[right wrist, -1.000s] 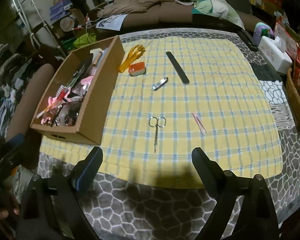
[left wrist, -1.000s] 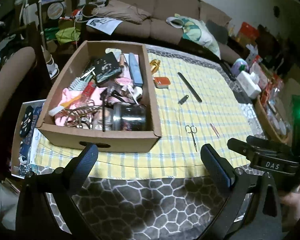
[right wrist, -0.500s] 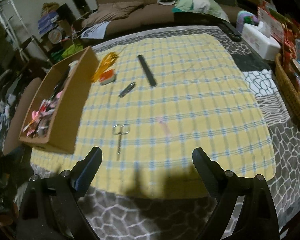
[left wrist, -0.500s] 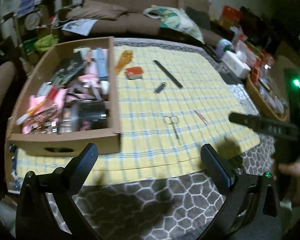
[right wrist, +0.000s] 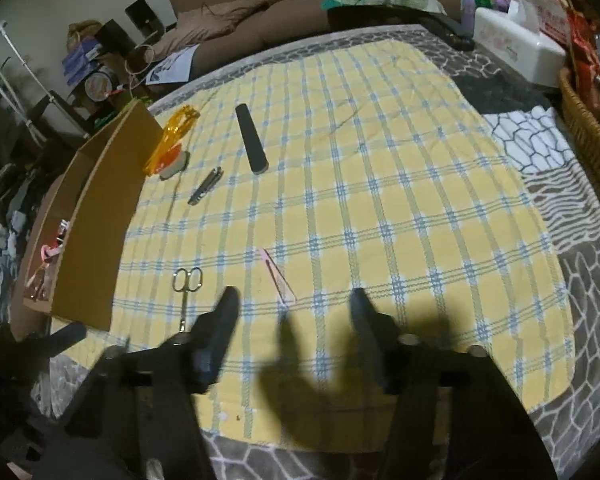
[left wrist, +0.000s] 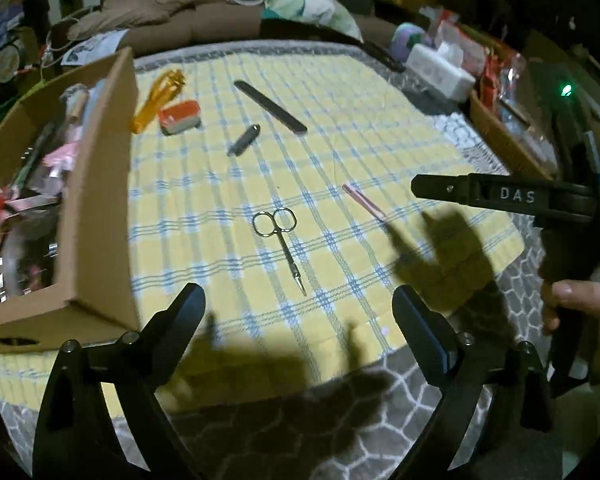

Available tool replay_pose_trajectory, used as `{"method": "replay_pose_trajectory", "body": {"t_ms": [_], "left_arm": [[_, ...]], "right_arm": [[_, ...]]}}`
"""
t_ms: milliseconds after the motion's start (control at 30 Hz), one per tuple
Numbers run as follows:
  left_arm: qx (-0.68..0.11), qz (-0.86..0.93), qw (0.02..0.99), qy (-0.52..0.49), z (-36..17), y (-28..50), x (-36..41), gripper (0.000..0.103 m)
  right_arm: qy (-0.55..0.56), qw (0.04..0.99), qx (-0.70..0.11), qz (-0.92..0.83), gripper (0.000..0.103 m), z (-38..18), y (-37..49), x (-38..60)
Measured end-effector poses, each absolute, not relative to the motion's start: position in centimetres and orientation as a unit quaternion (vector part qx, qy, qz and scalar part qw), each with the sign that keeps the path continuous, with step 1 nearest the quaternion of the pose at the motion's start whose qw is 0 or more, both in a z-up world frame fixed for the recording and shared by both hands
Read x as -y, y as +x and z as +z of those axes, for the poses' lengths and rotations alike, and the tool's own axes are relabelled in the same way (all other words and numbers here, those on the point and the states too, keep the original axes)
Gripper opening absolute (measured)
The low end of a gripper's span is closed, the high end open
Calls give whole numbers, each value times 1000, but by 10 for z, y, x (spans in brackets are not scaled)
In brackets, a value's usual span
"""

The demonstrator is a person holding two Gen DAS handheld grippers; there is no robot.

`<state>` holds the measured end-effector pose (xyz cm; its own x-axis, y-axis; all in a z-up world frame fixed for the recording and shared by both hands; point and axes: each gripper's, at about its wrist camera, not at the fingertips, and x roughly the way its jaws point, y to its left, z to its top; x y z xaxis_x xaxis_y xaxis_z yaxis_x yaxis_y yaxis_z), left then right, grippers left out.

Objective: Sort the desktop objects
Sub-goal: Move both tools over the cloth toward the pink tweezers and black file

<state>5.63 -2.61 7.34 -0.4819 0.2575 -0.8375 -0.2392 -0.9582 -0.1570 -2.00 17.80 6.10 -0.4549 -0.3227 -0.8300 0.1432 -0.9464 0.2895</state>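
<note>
Now both closing tools (left wrist: 300,312) (right wrist: 292,308) empty.

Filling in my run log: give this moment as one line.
left hand-held gripper: closing, empty | right hand-held gripper: closing, empty, near pink stick | scissors: on cloth | box: full

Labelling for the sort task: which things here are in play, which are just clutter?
In play: scissors, pink stick, black nail file, folded metal tool, orange-lidded case, orange clip, cardboard box.

Clutter: tissue box, wicker basket, sofa.
</note>
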Motion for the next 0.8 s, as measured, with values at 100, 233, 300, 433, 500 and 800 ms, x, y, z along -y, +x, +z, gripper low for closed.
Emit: {"method": "replay_pose_trajectory", "body": {"t_ms": [100, 233, 300, 433, 500, 800], "left_arm": [[20, 856, 143, -496, 62, 43, 22, 93], [22, 856, 130, -499, 52, 24, 19, 93], [11, 857, 122, -500, 45, 12, 16, 93], [3, 860, 107, -500, 34, -7, 14, 93], [7, 858, 105, -502, 27, -14, 14, 93], [-1, 875, 81, -478, 14, -14, 13, 47]], "right_arm": [[506, 139, 94, -846, 54, 55, -27, -179], [502, 144, 106, -846, 54, 52, -39, -181], [504, 146, 112, -844, 54, 49, -46, -180], [507, 150, 122, -840, 54, 43, -58, -177], [507, 155, 120, -840, 54, 42, -64, -174], [515, 158, 106, -836, 54, 37, -76, -164]]}}
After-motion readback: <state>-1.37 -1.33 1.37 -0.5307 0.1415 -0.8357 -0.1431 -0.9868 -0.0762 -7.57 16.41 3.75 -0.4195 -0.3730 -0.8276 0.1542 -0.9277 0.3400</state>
